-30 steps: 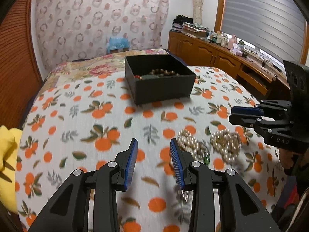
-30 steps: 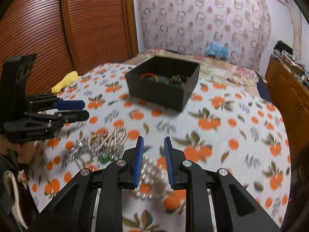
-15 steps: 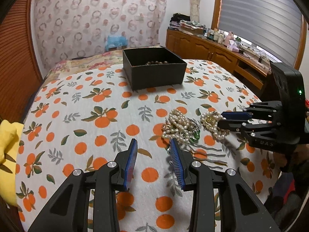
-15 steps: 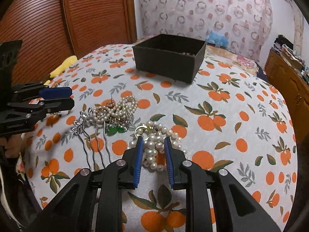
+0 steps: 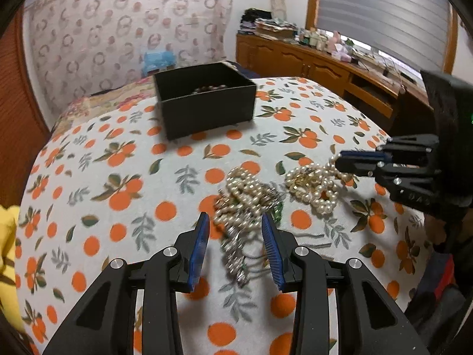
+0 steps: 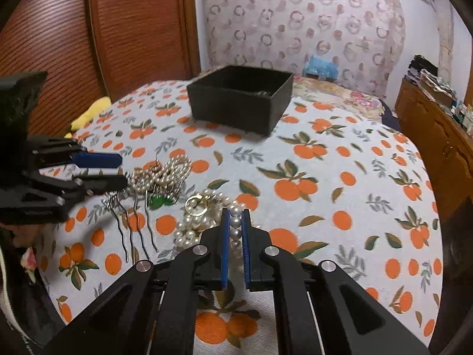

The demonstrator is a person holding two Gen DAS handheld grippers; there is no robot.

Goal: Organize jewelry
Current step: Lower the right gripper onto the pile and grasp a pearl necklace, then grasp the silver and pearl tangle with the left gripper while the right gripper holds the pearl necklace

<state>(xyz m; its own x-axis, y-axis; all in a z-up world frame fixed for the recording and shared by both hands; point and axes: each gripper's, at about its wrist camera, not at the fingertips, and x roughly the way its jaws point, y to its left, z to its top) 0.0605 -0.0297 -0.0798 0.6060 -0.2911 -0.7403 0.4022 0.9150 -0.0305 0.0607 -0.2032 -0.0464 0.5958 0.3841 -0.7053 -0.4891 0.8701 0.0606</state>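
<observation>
Pearl strand [image 6: 235, 223] is sitting clamped between the blue pads of the right gripper [image 6: 235, 222], whose jaws have just been closing onto it; the rest of that pearl necklace [image 6: 204, 222] is lying bunched on the orange-print bedspread [image 6: 325, 177] just in front of the fingers, with a gold ring clasp [image 6: 196, 205] showing on top. In the left wrist view the same gripper [image 5: 340, 162] is reaching in from the right edge of the bed, tips touching the pearl necklace [image 5: 313, 183].

Left gripper [image 5: 235, 230] is hovering over the second heap, fingers standing apart, nothing pressed between the pads [image 5: 198, 248]. That heap is a tangle of pearl strands [image 5: 245, 198] mixed with a silvery hair comb [image 5: 236, 254] (blurred here, prongs clearer in the right wrist view [image 6: 139, 224]) and a small green piece [image 6: 158, 201]. Both heaps are lying near the front edge of the bed, just beside each other, not clearly touching.

Black open box [image 5: 207, 100] is sitting well apart from the heaps, toward the far edge of the bed, with dark beads [image 5: 208, 88] partly showing inside. Yellow cloth [image 5: 7, 251] is lying at the left edge. Wooden dresser [image 5: 325, 68] with clutter is running along the wall on the right, under the window blind [image 5: 384, 9]. Patterned curtain [image 5: 133, 38] is hanging behind the bed.
</observation>
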